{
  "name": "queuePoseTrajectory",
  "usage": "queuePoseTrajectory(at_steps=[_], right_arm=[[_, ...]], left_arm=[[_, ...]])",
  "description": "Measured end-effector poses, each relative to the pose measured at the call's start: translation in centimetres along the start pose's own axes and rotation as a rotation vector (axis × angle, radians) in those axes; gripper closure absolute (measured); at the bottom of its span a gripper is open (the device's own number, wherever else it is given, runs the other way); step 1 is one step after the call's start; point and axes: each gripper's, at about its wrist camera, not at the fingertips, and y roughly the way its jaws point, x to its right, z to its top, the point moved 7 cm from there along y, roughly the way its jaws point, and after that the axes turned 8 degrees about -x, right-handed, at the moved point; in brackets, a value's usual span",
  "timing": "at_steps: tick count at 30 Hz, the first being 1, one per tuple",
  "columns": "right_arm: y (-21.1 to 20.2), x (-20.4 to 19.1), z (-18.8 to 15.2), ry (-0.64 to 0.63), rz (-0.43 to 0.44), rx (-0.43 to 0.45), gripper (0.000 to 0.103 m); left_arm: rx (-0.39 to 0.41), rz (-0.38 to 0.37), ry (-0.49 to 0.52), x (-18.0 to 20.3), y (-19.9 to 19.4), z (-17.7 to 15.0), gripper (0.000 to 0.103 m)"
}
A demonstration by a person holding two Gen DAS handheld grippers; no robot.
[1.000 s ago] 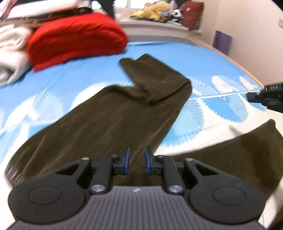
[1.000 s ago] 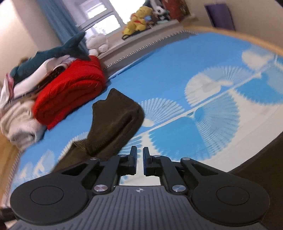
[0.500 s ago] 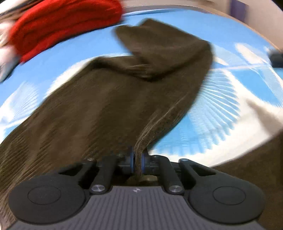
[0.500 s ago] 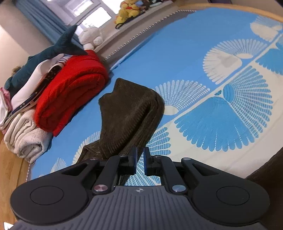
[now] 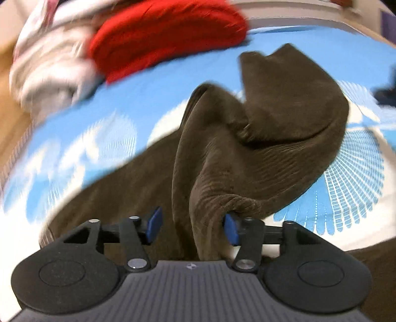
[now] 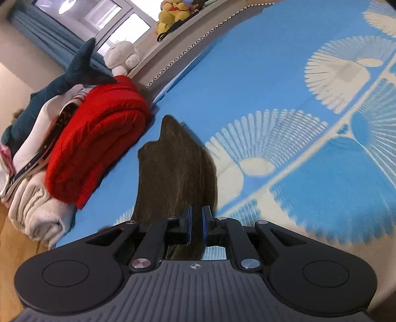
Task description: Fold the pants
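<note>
Dark brown corduroy pants (image 5: 259, 153) lie on a blue bed sheet with white fan patterns (image 5: 104, 138). In the left wrist view my left gripper (image 5: 193, 224) is open, with a bunched fold of the pants standing between its jaws and draped against the right fingertip (image 5: 231, 229). In the right wrist view my right gripper (image 6: 196, 224) is shut on the edge of the pants (image 6: 175, 171), whose leg stretches away toward the red blanket.
A folded red blanket (image 6: 99, 138) and a pile of white and beige bedding (image 6: 37, 208) lie at the bed's left. A plush shark (image 6: 61, 86) tops the pile. Stuffed toys (image 6: 173, 14) sit on the window ledge. The wooden floor (image 5: 10, 74) shows at the left.
My left gripper shut on the pants fold, lifted it, then opened wide; the fold now stands bunched. My right gripper moved down onto the pants leg and shut on it.
</note>
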Motion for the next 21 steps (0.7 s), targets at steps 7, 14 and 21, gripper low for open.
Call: queuePoseTrajectory(at_steps=[7,14,21], right_arm=[[9.6,2.9,4.9,0.045,-0.05,-0.039,0.093],[16.5,-1.3,7.7,-0.095,-0.023,-0.079,0.092],[19.8,-5.5,7.7,-0.215,0.004,-0.184,0.092]], left_arm=[[0.014,-0.038,0.085,1.7,0.6,0.1,0.04],[-0.023,-0.081,0.119,1.4,1.7,-0.5,0.04],[-0.072,-0.111,0.162,1.7,3.0,-1.2,0.071]])
